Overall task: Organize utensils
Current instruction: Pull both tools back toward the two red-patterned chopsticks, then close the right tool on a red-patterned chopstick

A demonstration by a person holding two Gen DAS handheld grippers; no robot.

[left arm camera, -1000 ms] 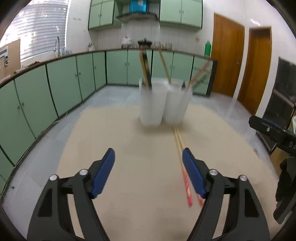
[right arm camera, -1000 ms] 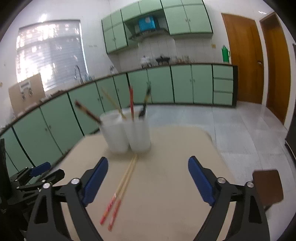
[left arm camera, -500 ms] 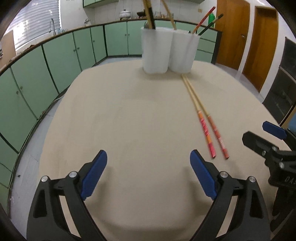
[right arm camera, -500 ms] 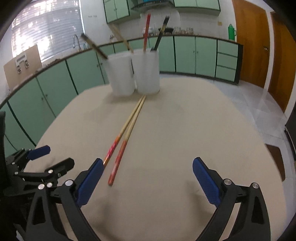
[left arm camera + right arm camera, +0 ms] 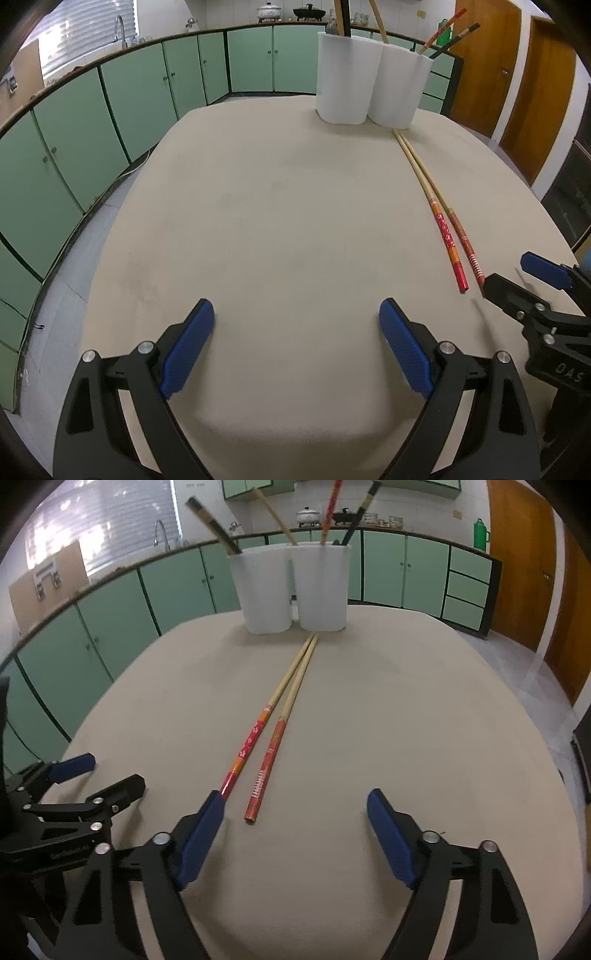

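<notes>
Two chopsticks with red patterned ends point(image 5: 255, 738) point(image 5: 448, 236) lie side by side on the beige table point(image 5: 258, 221). Their plain tips reach two white cups point(image 5: 264, 590) point(image 5: 400, 88) at the far edge, which hold several upright chopsticks. My right gripper point(image 5: 295, 801) hangs low over the red ends with its jaws closing. One end lies between the jaws and the other meets the left fingertip point(image 5: 216, 805), but the pads press on nothing. My left gripper point(image 5: 295, 314) is open over bare tabletop, left of the pair. Each gripper also shows in the other's view point(image 5: 517, 280) point(image 5: 103, 775).
Green kitchen cabinets point(image 5: 110, 96) curve around the left and back of the table. Wooden doors point(image 5: 487, 66) stand at the right. The table's edge point(image 5: 546, 775) drops to a tiled floor on both sides.
Both grippers have come down toward the table and tipped downward, so the cups sit higher in view. The right jaws have narrowed around the red chopstick ends, and the left jaws have widened.
</notes>
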